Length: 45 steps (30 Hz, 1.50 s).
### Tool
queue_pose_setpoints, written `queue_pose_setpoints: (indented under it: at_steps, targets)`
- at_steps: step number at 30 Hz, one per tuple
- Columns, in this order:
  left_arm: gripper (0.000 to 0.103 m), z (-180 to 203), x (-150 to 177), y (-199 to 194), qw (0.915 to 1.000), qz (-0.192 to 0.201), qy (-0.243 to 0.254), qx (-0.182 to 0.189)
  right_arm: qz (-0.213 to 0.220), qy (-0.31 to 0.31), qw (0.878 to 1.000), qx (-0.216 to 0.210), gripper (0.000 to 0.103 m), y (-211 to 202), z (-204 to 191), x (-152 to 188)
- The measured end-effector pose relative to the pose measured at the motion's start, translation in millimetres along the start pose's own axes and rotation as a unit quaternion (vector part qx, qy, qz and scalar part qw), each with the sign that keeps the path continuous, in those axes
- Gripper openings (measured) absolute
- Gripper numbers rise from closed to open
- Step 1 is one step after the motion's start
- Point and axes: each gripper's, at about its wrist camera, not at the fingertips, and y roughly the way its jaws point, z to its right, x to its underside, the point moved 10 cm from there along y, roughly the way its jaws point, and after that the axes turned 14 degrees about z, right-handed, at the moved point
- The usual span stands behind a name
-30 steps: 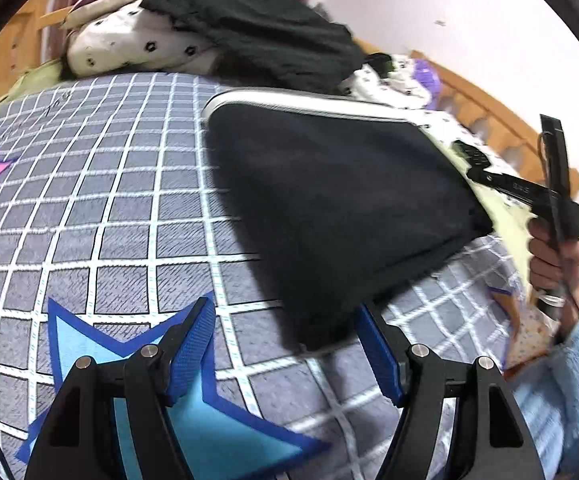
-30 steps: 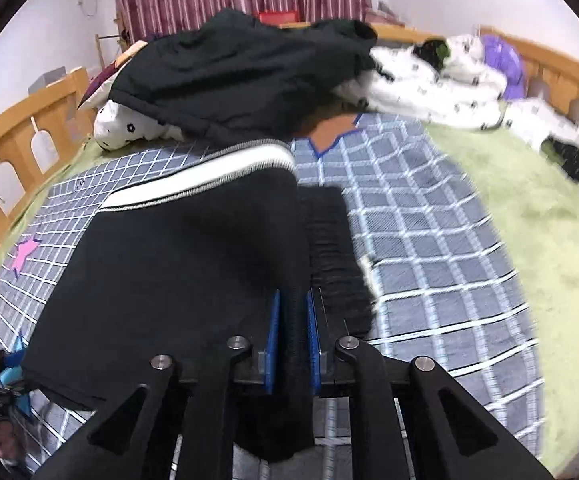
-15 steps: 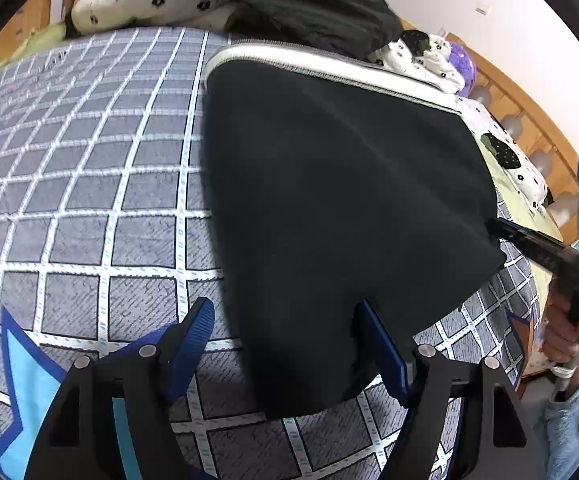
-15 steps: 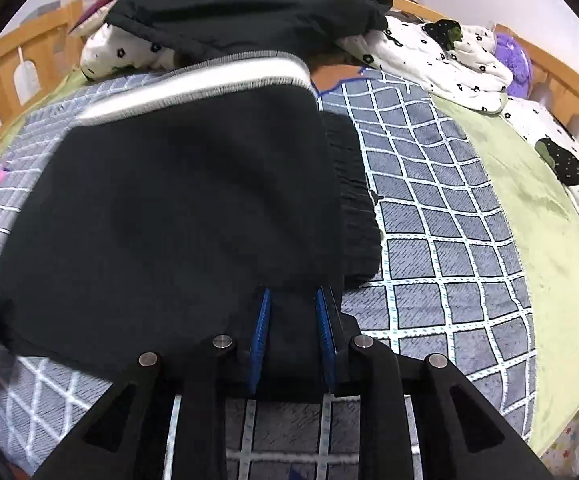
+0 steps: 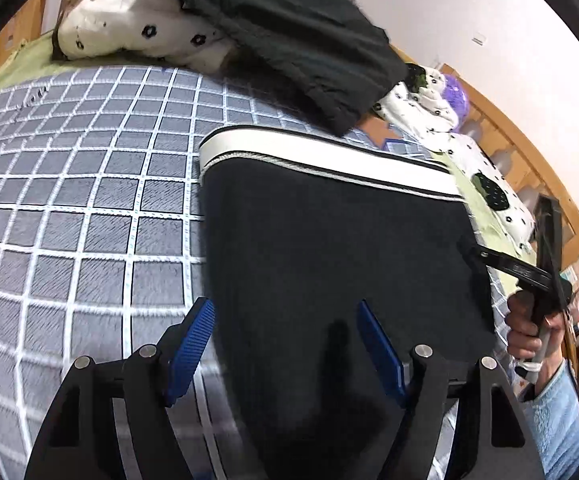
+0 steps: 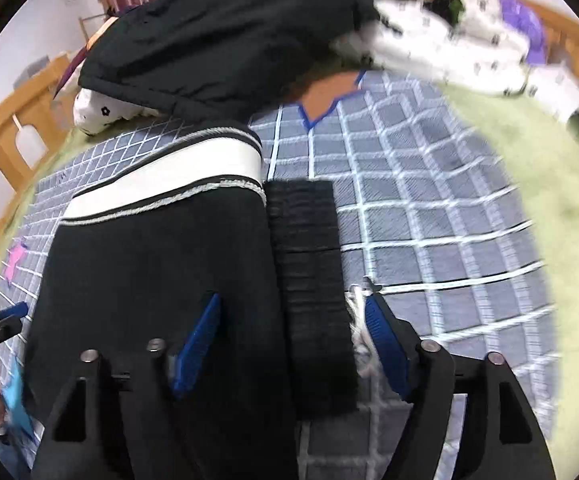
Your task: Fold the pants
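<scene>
The black pants [image 5: 337, 248] lie folded flat on the grey checked bedspread [image 5: 89, 216], their white waistband [image 5: 321, 160] at the far edge. The left gripper [image 5: 285, 344] hangs low over the near left part of the fabric with its blue-padded jaws wide apart, one pad beside the pants' left edge and the other above the cloth, gripping nothing. This view alone shows the right gripper [image 5: 477, 250] from outside, at the pants' right edge, held in the person's right hand [image 5: 529, 328] with a light blue sleeve; from here its jaws cannot be read.

The right wrist view settles that: the right gripper [image 6: 293, 340] has its blue pads spread apart, straddling a ribbed black strip [image 6: 309, 280] that runs along the right side of the pants [image 6: 157, 280], with a white drawstring [image 6: 359, 320] just beside the right pad. Only this view shows that strip, the green blanket [image 6: 549, 184] to the far right, and the orange patch [image 6: 329, 92] beyond the waistband. Both views show a dark garment [image 6: 225, 40] heaped on white floral bedding [image 5: 137, 28] at the far end
</scene>
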Motion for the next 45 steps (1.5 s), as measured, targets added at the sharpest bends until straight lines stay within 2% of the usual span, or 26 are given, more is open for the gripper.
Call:
queue_pose_setpoints:
  at_steps: [1,3,5,7,8,10,11,12,13,17,19,21,23,27,31,33,34,35,36,37,38,39,41,42,43,45]
  targets:
    - [0.071,-9.1,4.1,12.6,0.9998,-0.016,-0.01,-0.007,-0.002,0.016,1.0,-0.011,0.08,6.4,1.7,1.0]
    - [0.072,-18.1,10.5,27.0,0.9985,-0.03,-0.045,0.011,-0.008,0.028,0.999,-0.024,0.08,19.0,2.1,3.1]
    - [0.072,-23.1,8.4,33.7,0.9958,-0.021,-0.079,0.039,-0.009,0.026,0.999,-0.031,0.079,26.2,-0.3,5.0]
    - [0.068,-21.1,5.6,38.9,0.995,-0.019,-0.084,0.05,-0.013,0.007,0.999,-0.035,0.079,33.7,-6.3,5.2]
    - [0.06,-18.3,4.8,43.4,0.9934,-0.02,-0.096,0.059,-0.017,0.002,0.999,-0.037,0.079,36.6,-8.9,5.6]
    - [0.052,-15.8,4.6,50.4,0.9908,-0.027,-0.117,0.061,-0.04,0.022,0.997,-0.059,0.079,43.1,-12.4,10.0]
    - [0.035,-13.5,1.8,51.1,0.9905,-0.029,-0.119,0.063,-0.05,0.038,0.996,-0.066,0.077,47.3,-10.7,9.0]
    - [0.022,-10.2,-2.4,46.4,0.9906,-0.026,-0.117,0.066,-0.061,0.061,0.993,-0.078,0.074,46.6,-8.4,10.0]
    - [0.019,-6.8,-8.5,40.5,0.991,-0.02,-0.113,0.068,-0.066,0.076,0.991,-0.086,0.066,42.5,-5.9,8.7]
    - [0.014,18.2,-37.2,14.2,0.9905,0.011,-0.082,0.109,-0.034,0.117,0.987,-0.109,0.035,6.1,-11.3,-8.6]
    - [0.011,23.5,-51.5,-2.8,0.9909,0.014,-0.063,0.119,-0.009,0.113,0.989,-0.094,0.025,-13.1,-24.9,-19.9]
    - [0.01,17.3,-62.9,-24.0,0.9897,0.022,-0.063,0.126,0.01,0.11,0.989,-0.096,0.024,-31.7,-52.5,-31.1]
    - [0.01,-3.2,-74.7,-55.0,0.9912,0.042,-0.058,0.111,0.024,0.099,0.99,-0.099,0.023,-42.8,-79.1,-38.6]
    - [0.01,-64.7,-90.4,-112.9,0.9942,0.058,-0.055,0.072,0.027,0.106,0.979,-0.172,0.023,-58.9,-156.0,-39.3]
    - [0.011,-128.4,-77.4,-145.3,0.9974,0.042,-0.054,0.023,0.004,0.096,0.967,-0.236,0.023,-47.8,-229.5,-19.0]
    - [0.013,-157.5,-55.8,-142.1,0.9978,0.025,-0.061,0.005,-0.02,0.07,0.968,-0.238,0.024,-30.3,-248.3,2.5]
    - [0.015,-172.3,-40.4,-132.1,0.9968,0.009,-0.079,-0.001,-0.04,0.057,0.97,-0.232,0.024,-16.8,-253.0,15.8]
    - [0.022,-186.8,-25.3,-119.0,0.9948,-0.003,-0.101,-0.015,-0.058,0.045,0.973,-0.22,0.033,-4.6,-254.6,28.2]
    - [0.028,-196.6,-14.1,-107.3,0.9933,-0.017,-0.109,-0.035,-0.063,0.011,0.984,-0.166,0.04,15.1,-246.7,43.2]
    - [0.031,-201.9,-7.4,-100.3,0.9923,-0.031,-0.107,-0.054,-0.06,-0.019,0.988,-0.137,0.047,25.6,-241.3,50.7]
    - [0.04,-202.4,-5.9,-98.1,0.9929,-0.034,-0.095,-0.063,-0.06,-0.035,0.988,-0.136,0.048,29.4,-241.7,54.9]
    - [0.051,-200.3,-9.7,-99.6,0.9947,-0.028,-0.067,-0.072,-0.056,-0.035,0.988,-0.14,0.049,27.8,-243.2,53.2]
    - [0.059,-198.0,-24.7,-110.0,0.9943,0.0,-0.023,-0.104,-0.048,-0.048,0.99,-0.127,0.049,17.1,-243.7,43.6]
    - [0.066,-198.2,-32.5,-117.0,0.9936,0.019,-0.011,-0.11,-0.023,-0.058,0.992,-0.113,0.049,7.5,-241.4,34.4]
    - [0.07,-198.9,-39.0,-122.5,0.9929,0.035,-0.008,-0.113,0.012,-0.068,0.993,-0.1,0.049,-2.9,-240.6,23.1]
    - [0.073,-204.0,-49.5,-131.5,0.9906,0.063,-0.018,-0.12,0.039,-0.08,0.99,-0.111,0.049,-10.8,-250.3,10.5]
